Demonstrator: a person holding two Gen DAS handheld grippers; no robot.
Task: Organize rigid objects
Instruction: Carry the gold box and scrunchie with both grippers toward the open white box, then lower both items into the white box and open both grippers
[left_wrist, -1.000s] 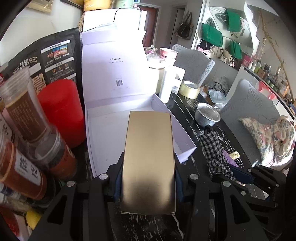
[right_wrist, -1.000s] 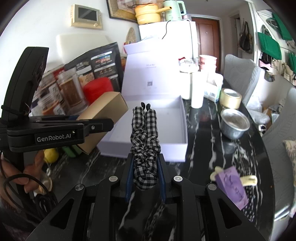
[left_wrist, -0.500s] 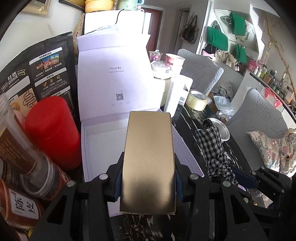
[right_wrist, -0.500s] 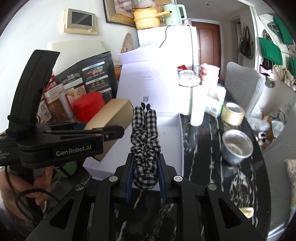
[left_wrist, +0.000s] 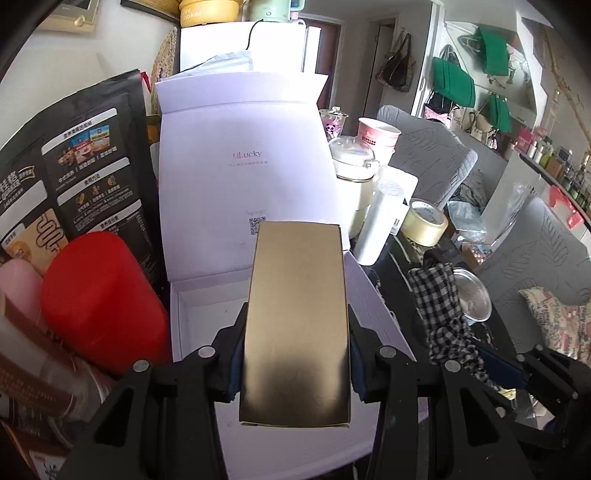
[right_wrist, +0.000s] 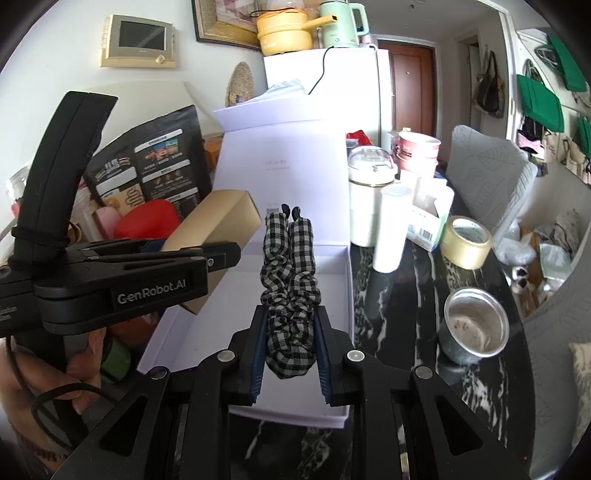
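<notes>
1. Left hand-held gripper (left_wrist: 295, 354) is clamped on the long sides of a gold carton (left_wrist: 297, 314), carried flat above the open white gift box (left_wrist: 373, 295); likely for a level set-down inside.
2. Right hand-held gripper (right_wrist: 290, 354) is clamped on a checked fabric-covered item (right_wrist: 290, 280), also over the box tray.
3. Box lid stands upright, keeping the tray accessible.
4. Legible: lid "uLucky"; gripper body "GenRobot.AI". Black pouch (left_wrist: 74, 173) text unreadable.

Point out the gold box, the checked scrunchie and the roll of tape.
gold box (left_wrist: 295, 317): left wrist view, middle of its top face.
checked scrunchie (right_wrist: 290, 291): right wrist view, its gathered middle.
roll of tape (right_wrist: 466, 242): right wrist view, outer band.
</notes>
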